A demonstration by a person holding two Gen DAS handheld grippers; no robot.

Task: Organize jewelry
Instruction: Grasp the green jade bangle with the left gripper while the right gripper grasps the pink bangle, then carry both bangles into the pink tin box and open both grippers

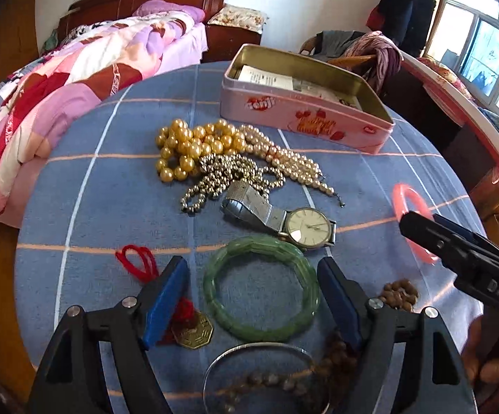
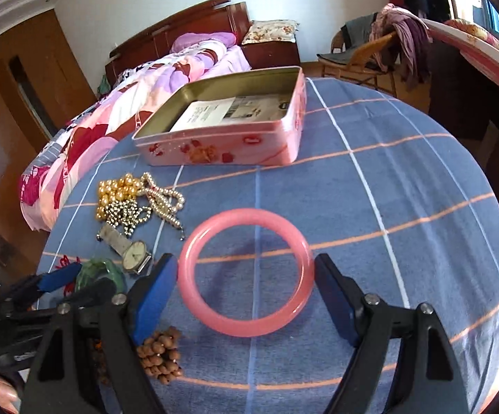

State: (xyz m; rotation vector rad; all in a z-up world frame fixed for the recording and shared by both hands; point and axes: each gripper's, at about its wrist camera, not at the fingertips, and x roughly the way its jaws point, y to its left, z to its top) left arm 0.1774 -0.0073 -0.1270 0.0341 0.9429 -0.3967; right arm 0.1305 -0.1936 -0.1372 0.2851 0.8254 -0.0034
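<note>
A green bangle lies flat on the blue checked cloth, between the wide-apart fingers of my left gripper, which stands open around it without touching. In the right wrist view a pink bangle lies flat between the spread fingers of my right gripper, also open; the left pad is close to its rim. An open pink tin with paper inside stands at the back. Bead necklaces and a wristwatch lie in the middle.
A red cord with a brass coin, a thin metal bangle and brown wooden beads lie near the front. A bed stands left of the round table, a chair and a window behind.
</note>
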